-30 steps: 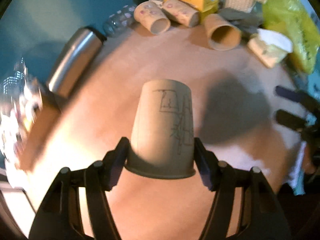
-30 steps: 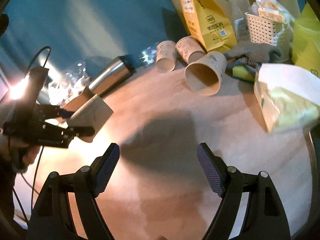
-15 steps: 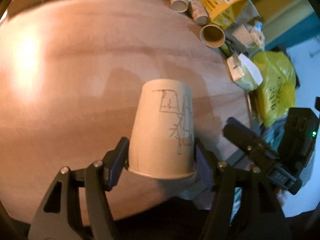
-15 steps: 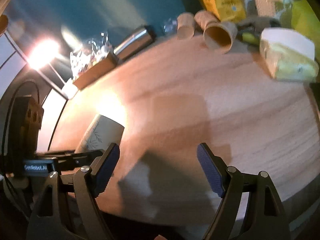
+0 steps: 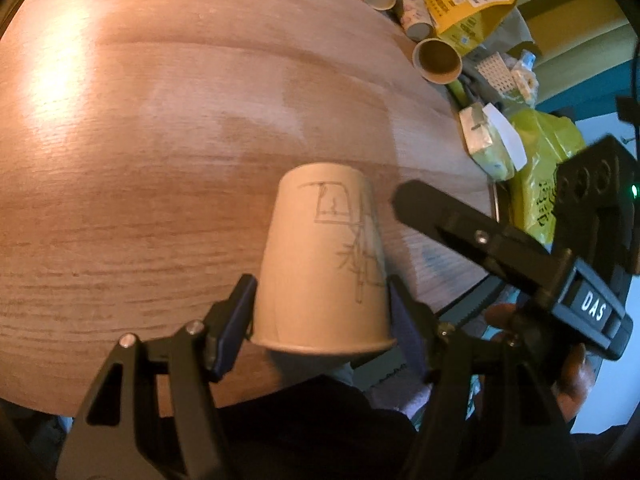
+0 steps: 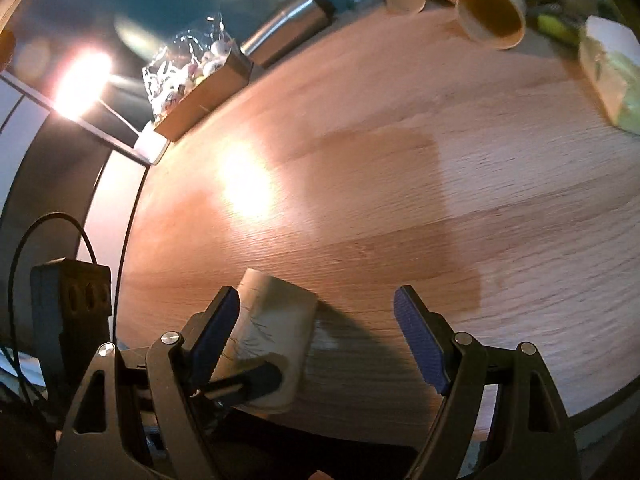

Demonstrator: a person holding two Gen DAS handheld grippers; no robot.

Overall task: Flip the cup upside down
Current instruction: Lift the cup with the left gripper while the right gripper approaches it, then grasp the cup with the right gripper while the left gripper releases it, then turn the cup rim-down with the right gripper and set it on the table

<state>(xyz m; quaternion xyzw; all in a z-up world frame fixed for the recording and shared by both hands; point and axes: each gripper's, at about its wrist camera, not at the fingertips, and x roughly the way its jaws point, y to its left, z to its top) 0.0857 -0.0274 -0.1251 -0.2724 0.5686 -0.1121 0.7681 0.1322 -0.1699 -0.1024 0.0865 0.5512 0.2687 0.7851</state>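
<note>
I've swung the paper cup (image 5: 324, 264), clamped in my left tool (image 5: 320, 312), down toward the table (image 5: 160, 160)'s near edge, base now pointing away, while my right tool (image 6: 318, 332) hangs spread apart, so the flip looks nearly done

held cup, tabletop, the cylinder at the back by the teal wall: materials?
Cup: looks like matte paper, with a rolled rim and a printed line drawing.
Tabletop: wood or wood-look laminate; visible grain, semi-gloss glare.
Cylinder: probably brushed stainless steel, with a streaky metallic sheen.

White letters "DAS" stand on the right gripper (image 5: 416, 216) body's black label.
</note>
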